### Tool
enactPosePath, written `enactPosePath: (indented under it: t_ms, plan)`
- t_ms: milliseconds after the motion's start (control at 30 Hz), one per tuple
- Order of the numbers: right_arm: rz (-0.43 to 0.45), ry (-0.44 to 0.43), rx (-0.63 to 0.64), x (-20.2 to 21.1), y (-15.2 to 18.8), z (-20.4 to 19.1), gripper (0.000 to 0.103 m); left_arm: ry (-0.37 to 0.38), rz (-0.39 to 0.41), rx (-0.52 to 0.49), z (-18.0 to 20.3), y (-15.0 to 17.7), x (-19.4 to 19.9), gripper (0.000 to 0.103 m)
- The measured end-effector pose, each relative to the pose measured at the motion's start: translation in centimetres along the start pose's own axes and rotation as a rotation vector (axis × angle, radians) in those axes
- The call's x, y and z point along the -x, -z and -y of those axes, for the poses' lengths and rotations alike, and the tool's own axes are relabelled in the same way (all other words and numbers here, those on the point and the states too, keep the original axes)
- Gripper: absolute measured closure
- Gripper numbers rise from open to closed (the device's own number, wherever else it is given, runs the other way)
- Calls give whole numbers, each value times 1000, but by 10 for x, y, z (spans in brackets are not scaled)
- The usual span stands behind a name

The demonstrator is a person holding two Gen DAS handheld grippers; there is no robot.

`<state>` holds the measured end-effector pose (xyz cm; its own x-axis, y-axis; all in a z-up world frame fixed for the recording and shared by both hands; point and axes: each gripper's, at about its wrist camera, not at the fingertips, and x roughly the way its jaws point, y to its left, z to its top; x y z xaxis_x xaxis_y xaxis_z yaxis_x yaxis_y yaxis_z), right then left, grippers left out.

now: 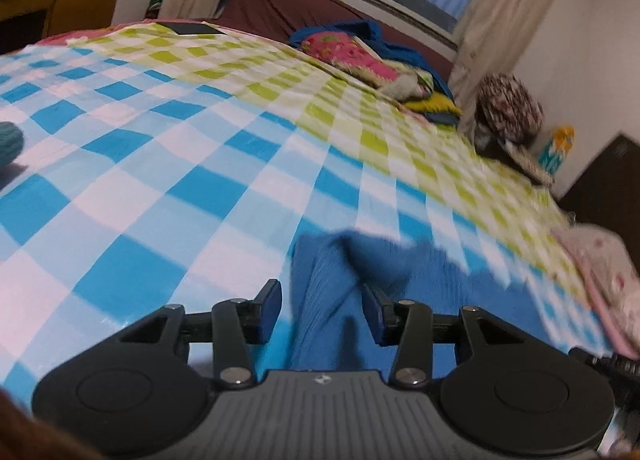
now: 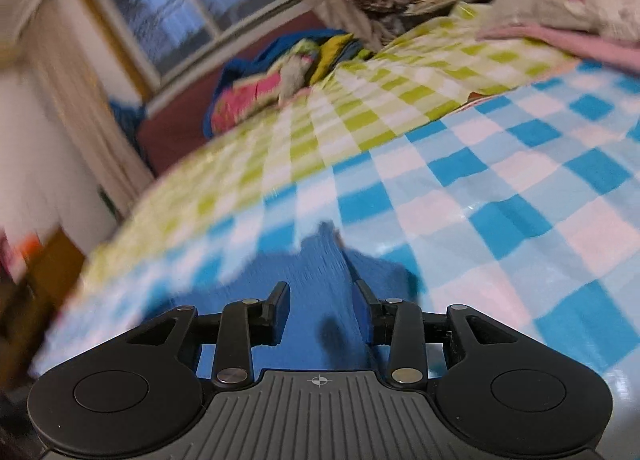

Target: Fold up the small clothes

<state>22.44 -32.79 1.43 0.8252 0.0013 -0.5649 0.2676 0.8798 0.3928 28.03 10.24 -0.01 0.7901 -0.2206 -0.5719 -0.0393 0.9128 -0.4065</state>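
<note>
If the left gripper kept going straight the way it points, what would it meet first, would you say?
Most likely the blue garment, bunched directly ahead of the open left gripper, on the checked bedsheet; motion blur leaves depth uncertain.

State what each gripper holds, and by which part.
Nothing is held. The left gripper and right gripper stand open, the blue garment lying between their fingers ungripped.

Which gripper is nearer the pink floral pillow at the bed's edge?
Right. The pink floral pillow lies ahead-right of the right gripper; from the left gripper it sits far off right, beyond the blue garment.
</note>
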Motion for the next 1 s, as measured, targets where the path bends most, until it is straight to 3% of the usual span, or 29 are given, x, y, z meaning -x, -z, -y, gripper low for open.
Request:
enactPosePath:
  t_ms: [200, 333, 467, 567, 600, 667, 733, 933, 1000]
  plan:
    - [-76, 10, 100, -2, 17, -6, 68, -30, -35, -110, 2, 19, 2, 47]
    - [-71, 29, 171, 2, 17, -17, 78, -20, -43, -115, 4, 17, 1, 48]
    - [-52, 14, 200, 10, 14, -21, 76, 12, -46, -155, 11, 16, 2, 48]
    - [-89, 22, 208, 0, 14, -22, 73, -42, -79, -194, 18, 13, -10, 48]
    - [-95, 30, 206, -3, 14, -22, 73, -60, -79, -191, 18, 12, -12, 52]
    - [-89, 37, 217, -3, 14, -23, 89, -60, -74, -173, 18, 9, -10, 71]
    - [-73, 24, 213, 5, 12, -22, 94, -49, -62, -156, 18, 7, -1, 89]
    - [41, -88, 176, 58, 9, -17, 96, 66, -25, -49, 5, 6, 37, 90]
    - [39, -108, 171, 63, 16, -14, 96, 45, -42, -50, 2, 12, 35, 90]
